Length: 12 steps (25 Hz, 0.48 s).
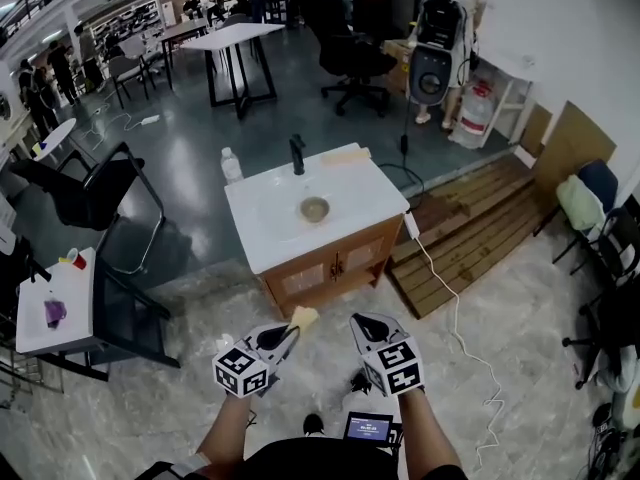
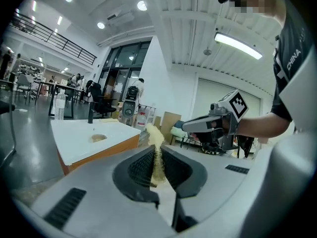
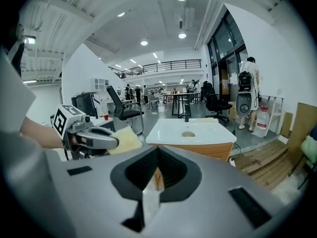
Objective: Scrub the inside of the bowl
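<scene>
A small tan bowl [image 1: 314, 208] sits on the white counter [image 1: 270, 238] of a wooden cabinet, some way ahead of both grippers. My left gripper [image 1: 295, 326] is shut on a yellow sponge [image 1: 304, 316], which sticks out past its tips. In the left gripper view the sponge [image 2: 154, 135] is pinched between the dark pads, with the bowl [image 2: 98, 138] far off to the left. My right gripper [image 1: 362, 325] is held beside the left one, shut with nothing in it. In the right gripper view the bowl [image 3: 188, 134] lies straight ahead, and the left gripper's sponge [image 3: 126, 140] shows at left.
A black faucet [image 1: 297, 154], a water bottle [image 1: 231, 165] and a yellowish pad [image 1: 345, 155] stand along the counter's far edge. Black chairs [image 1: 120, 208] and a small white table [image 1: 55, 303] are at left. A wooden pallet [image 1: 470, 228] and a white cable [image 1: 455, 308] lie at right.
</scene>
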{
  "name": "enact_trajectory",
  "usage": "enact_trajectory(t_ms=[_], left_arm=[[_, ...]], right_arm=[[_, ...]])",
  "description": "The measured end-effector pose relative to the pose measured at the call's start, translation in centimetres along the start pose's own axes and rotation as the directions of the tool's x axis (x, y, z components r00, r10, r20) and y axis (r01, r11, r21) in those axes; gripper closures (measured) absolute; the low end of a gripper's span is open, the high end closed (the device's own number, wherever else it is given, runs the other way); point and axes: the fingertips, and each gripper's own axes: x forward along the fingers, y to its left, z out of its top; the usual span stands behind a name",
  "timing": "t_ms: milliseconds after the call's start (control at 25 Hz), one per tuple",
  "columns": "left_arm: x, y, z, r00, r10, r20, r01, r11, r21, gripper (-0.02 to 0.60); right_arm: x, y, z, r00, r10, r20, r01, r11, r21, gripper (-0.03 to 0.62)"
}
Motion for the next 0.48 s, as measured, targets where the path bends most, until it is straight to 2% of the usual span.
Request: enact_trajectory(t_ms=[280, 480], left_arm=[[6.2, 4.1, 1.6, 0.999, 0.037, -0.028, -0.036, 0.999, 0.022, 0.555], [10.7, 7.4, 4.8, 0.995, 0.096, -0.029, -0.095, 0.995, 0.035, 0.555]], right_arm=[[4.8, -6.4, 1.9, 0.999, 0.045, 0.016, -0.045, 0.999, 0.006, 0.585], [7.5, -11.4, 4.1, 0.995, 0.094, 0.031, -0.095, 0.995, 0.016, 0.585]])
